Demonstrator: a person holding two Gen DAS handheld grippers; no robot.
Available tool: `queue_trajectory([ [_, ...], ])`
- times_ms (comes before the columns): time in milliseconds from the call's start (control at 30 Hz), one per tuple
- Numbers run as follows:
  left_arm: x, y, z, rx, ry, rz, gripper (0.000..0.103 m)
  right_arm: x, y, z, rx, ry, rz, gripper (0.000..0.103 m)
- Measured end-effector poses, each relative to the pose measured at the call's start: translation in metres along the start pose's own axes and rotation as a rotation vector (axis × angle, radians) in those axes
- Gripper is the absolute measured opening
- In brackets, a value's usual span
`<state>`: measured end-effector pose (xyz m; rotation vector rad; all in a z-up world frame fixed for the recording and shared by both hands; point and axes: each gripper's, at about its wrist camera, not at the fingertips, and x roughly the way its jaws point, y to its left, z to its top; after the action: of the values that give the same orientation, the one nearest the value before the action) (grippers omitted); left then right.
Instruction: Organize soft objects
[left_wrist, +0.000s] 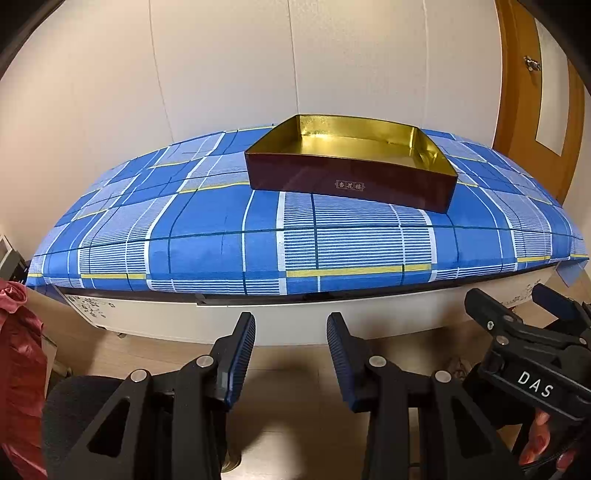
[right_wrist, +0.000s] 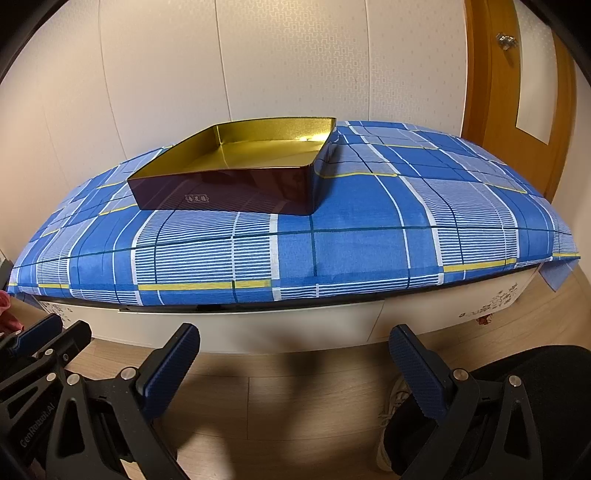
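A dark red tin box (left_wrist: 351, 177) (right_wrist: 236, 195) with a gold inside stands open and empty on a blue plaid cloth (left_wrist: 207, 218) (right_wrist: 369, 206) over a low white table. My left gripper (left_wrist: 291, 321) hangs in front of the table's near edge, open a little, with nothing between its blue pads. My right gripper (right_wrist: 294, 332) is beside it, open wider and also empty. Each shows in the other's view: the right gripper (left_wrist: 509, 295) at the right edge, the left gripper (right_wrist: 37, 332) at the left edge. A crumpled red fabric (left_wrist: 18, 369) lies low at the far left.
The white table front (left_wrist: 295, 325) (right_wrist: 280, 328) faces me over a wooden floor (right_wrist: 295, 406). A wooden door (left_wrist: 535, 110) (right_wrist: 517, 92) stands at the right and a pale wall behind. A white shoe (right_wrist: 391, 406) and a black rounded shape (right_wrist: 535, 387) are at the lower right. A person's hand (left_wrist: 535, 443) holds the right gripper.
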<state>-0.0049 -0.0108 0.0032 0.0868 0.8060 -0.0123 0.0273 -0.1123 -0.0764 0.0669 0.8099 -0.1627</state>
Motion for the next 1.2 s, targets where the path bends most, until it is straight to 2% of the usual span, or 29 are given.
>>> queue_trajectory([
  [967,0.0025,0.001,-0.0013,0.002,0.028,-0.003,0.04,0.0038,0.0017,-0.0014,-0.005,0.015,0.014,0.103],
  [1200,0.009,0.0073,-0.002,-0.004,0.073,-0.029,0.04,0.0097,0.0048,-0.0027,-0.021,0.044,0.033,0.103],
])
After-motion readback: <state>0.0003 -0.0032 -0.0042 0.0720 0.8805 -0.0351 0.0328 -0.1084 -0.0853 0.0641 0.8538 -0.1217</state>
